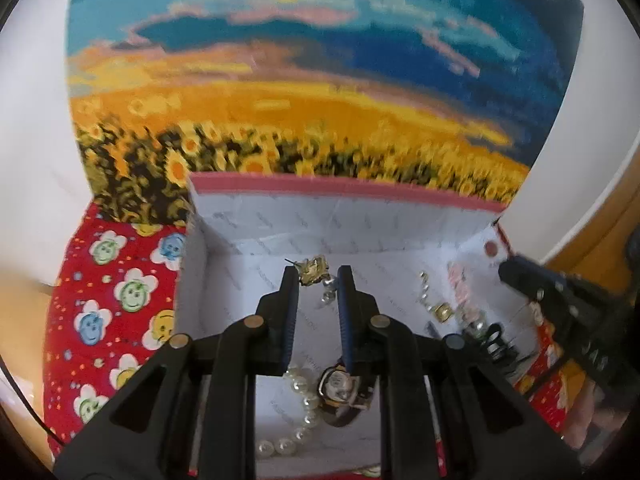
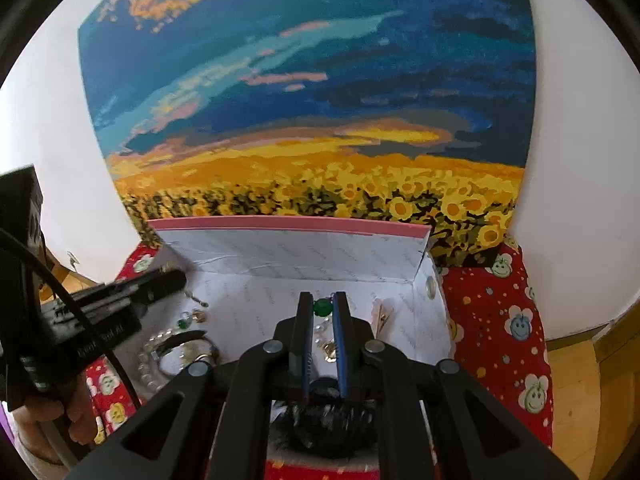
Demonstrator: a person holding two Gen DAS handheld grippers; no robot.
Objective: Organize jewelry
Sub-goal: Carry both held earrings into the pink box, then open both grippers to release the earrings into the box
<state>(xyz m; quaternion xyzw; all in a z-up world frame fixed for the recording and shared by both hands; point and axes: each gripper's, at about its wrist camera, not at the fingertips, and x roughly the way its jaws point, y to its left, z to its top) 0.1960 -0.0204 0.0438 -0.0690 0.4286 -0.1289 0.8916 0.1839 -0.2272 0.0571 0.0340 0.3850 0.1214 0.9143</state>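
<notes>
The left gripper (image 1: 318,276) hangs over the open white box (image 1: 256,224), its jaws drawn close together around a gold earring (image 1: 314,270) with a dangling pearl drop at their tips; the pads appear to pinch it, though blur makes the contact hard to confirm. Nearer the camera than that earring, on the box floor, lie a pearl necklace (image 1: 304,400) and a gold-faced wristwatch (image 1: 340,390), touching each other. Toward the box's right wall rest a small gold-set piece (image 1: 442,312) and a beaded bracelet (image 1: 474,320). The right gripper (image 2: 323,306) is clenched on a green bead earring (image 2: 321,307), held between its fingertips above the box floor. Under its jaws, near the front wall of the box, sits a dark fluffy item (image 2: 332,420) that cannot be identified. The box has a pink-edged raised lid (image 2: 288,224) at the back and sits on a red cloth (image 2: 500,320) printed with smiling flowers. Behind the box stands a sunflower-field painting (image 2: 304,120) against a white wall (image 2: 40,160).
</notes>
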